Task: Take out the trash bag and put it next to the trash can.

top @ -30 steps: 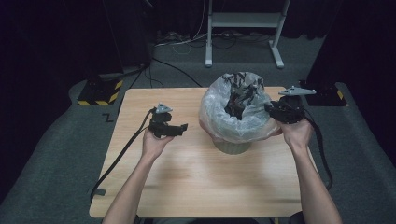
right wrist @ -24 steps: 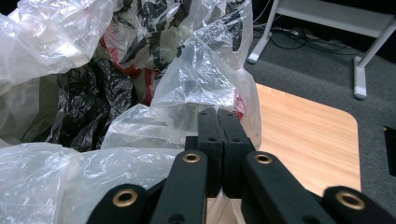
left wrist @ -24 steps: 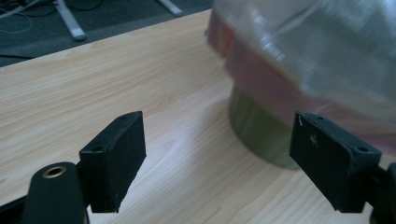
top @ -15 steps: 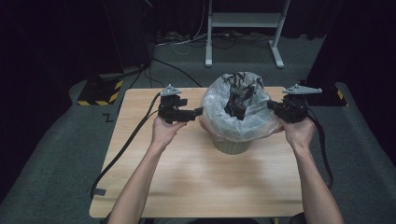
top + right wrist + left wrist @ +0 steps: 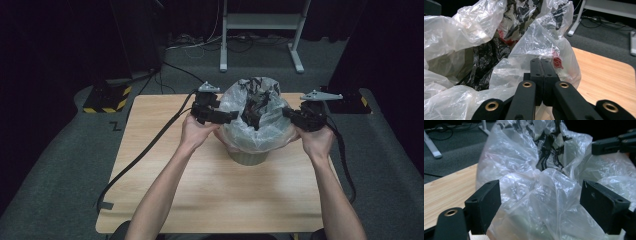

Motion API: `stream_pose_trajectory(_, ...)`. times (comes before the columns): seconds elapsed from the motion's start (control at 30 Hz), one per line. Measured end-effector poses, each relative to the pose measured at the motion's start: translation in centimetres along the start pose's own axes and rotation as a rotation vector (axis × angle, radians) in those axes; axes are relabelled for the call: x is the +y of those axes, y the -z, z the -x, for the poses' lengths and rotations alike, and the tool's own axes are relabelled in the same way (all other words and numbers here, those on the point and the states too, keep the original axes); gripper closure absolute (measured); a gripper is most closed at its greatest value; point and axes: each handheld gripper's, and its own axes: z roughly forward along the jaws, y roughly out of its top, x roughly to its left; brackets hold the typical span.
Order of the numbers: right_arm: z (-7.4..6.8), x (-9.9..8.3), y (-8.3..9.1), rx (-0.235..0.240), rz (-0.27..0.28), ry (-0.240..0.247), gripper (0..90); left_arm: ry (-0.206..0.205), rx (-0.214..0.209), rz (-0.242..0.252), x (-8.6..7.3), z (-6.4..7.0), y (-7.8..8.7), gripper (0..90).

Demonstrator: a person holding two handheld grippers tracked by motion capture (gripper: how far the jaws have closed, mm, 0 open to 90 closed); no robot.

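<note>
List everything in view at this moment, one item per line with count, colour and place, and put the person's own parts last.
Table: one, light wood, centre of the high view.
Bin: one, grey-green, on the table's far half, between the grippers.
Clear plastic bag: one, translucent, lining the bin and bunched above its rim.
Black plastic: crumpled, inside the bag; count unclear.
Stand: one, white, on the floor beyond the table.
Striped block: one, yellow and black, on the floor far left.
Left gripper: black, open, jaws either side of a bag fold.
Right gripper: black, jaws together at the bag's edge; grip on the film uncertain.
Hands: two, one holding each gripper.
</note>
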Motion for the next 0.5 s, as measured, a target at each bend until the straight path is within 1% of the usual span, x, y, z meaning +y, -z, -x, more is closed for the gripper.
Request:
stream_pose_trajectory(0.07,-0.2,0.2,0.1,0.0,0.005,0.01,90.0,-0.032,0.023,-0.023,0.1,0.4,-0.4,23.0)
stream_pose_trajectory(0.1,-0.4,0.3,0.1,0.003,0.008,0.016,90.0,-0.051,0.039,-0.031,0.1,0.6,-0.6,27.4)
stream_pose_trajectory(0.13,-0.6,0.4,0.1,0.003,0.009,0.02,90.0,-0.066,0.048,-0.039,0.1,0.8,-0.8,33.1)
stream_pose_trajectory(0.17,-0.9,0.6,0.0,0.007,0.01,0.032,90.0,-0.08,0.057,-0.053,0.1,0.9,-1.0,46.2)
stream_pose_trajectory(0.2,-1.0,0.7,-0.1,0.012,0.011,0.035,90.0,-0.096,0.068,-0.07,0.2,1.1,-1.2,52.3)
stream_pose_trajectory(0.23,-1.0,0.7,-0.1,0.012,0.011,0.035,90.0,-0.104,0.073,-0.088,0.2,1.1,-1.4,52.3)
stream_pose_trajectory(0.27,-1.1,0.7,-0.3,0.019,0.011,0.03,90.0,-0.11,0.074,-0.108,0.3,1.2,-1.7,58.6)
stream_pose_trajectory(0.3,-1.2,0.7,-0.4,0.025,0.009,0.031,90.0,-0.113,0.078,-0.127,0.4,1.2,-1.9,64.9)
stream_pose_trajectory(0.33,-1.2,0.7,-0.6,0.025,0.003,0.033,90.0,-0.106,0.078,-0.139,0.4,1.2,-2.1,71.6)
stream_pose_trajectory(0.37,-1.2,0.6,-0.7,0.025,-0.003,0.033,90.0,-0.1,0.074,-0.148,0.5,1.1,-2.2,83.2)
stream_pose_trajectory(0.4,-1.2,0.7,-0.7,0.028,-0.001,0.03,90.0,-0.089,0.066,-0.153,0.5,0.9,-2.3,86.9)
stream_pose_trajectory(0.43,-1.2,0.7,-0.7,0.028,-0.001,0.03,90.0,-0.079,0.058,-0.151,0.5,0.8,-2.4,86.9)
stream_pose_trajectory(0.5,-1.2,0.7,-0.6,0.036,0.006,0.024,90.0,-0.067,0.037,-0.127,0.7,0.7,-2.2,89.5)
